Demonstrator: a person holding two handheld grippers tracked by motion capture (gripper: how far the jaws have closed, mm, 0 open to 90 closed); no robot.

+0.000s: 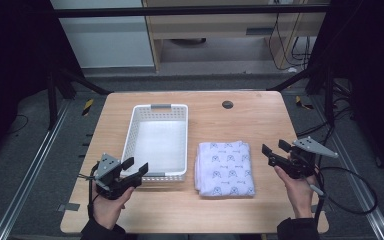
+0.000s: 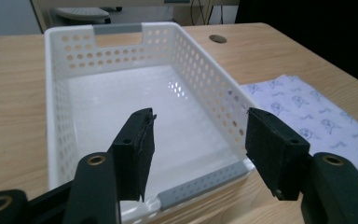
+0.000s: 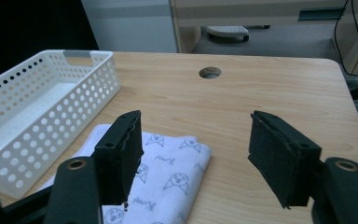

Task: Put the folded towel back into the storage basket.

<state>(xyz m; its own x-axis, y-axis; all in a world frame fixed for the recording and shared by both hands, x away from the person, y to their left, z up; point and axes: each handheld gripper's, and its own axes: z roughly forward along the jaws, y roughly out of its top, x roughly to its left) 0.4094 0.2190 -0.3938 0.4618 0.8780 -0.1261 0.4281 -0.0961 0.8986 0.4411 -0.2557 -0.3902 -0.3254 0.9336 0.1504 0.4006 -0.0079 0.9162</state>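
Folded cloth point(image 1: 225, 168), white with small printed faces, lies flat on the wooden table point(image 1: 250, 120), just beside the white perforated basket point(image 1: 158, 108) on its right, with a narrow strip of bare wood between them. Left gripper point(image 1: 135, 167) hangs at the basket's near left corner with its jaws spread wide and nothing between them; in the left gripper view the black fingers point(image 2: 135, 148) frame the basket's near rim without touching it. Right gripper point(image 1: 276, 151) floats off the cloth's right edge, apart from it, jaws likewise wide and holding nothing; in the right gripper view one pad point(image 3: 120, 154) sits over the cloth's near corner, the other over bare wood. Neither tool touches the cloth.

Room to move: beyond the cloth the tabletop runs open all the way to a round cable hole point(image 1: 227, 104) near the far edge. In front of the cloth a band of bare wood reaches the near edge. To the basket's left there is a slimmer margin of table.

Inside the basket: a plain white floor, with grey handles at both short ends.
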